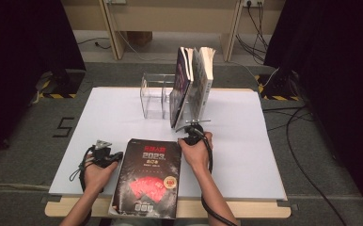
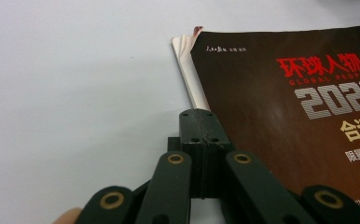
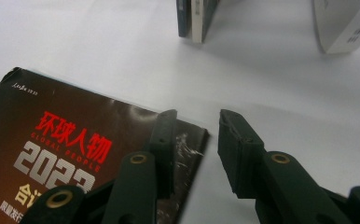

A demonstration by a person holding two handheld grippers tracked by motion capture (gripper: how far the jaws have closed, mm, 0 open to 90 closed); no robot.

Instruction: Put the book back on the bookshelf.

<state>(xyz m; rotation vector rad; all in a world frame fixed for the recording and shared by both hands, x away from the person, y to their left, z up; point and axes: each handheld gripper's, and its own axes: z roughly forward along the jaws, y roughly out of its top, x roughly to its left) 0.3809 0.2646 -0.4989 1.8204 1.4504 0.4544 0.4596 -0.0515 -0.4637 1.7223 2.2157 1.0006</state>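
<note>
Lying flat on the counter (image 1: 245, 155), the dark magazine (image 1: 149, 179) has the closed left tool (image 2: 201, 135) beside it and the open, empty right tool (image 3: 197, 149) at its corner.

Left gripper (image 2: 201, 128) fingers pressed together beside the dark magazine's (image 2: 299, 116) left edge on white table (image 2: 75, 84)

Left gripper (image 2: 201, 126): matte black plastic, flat link arms with brass-ringed pivots, small screw holes in the jaws, grey three-cornered plate on top, black looping cable. Right gripper (image 3: 194, 140): same build, scuffed jaw edges, black cable. Forearms bare, no sleeves.
</note>
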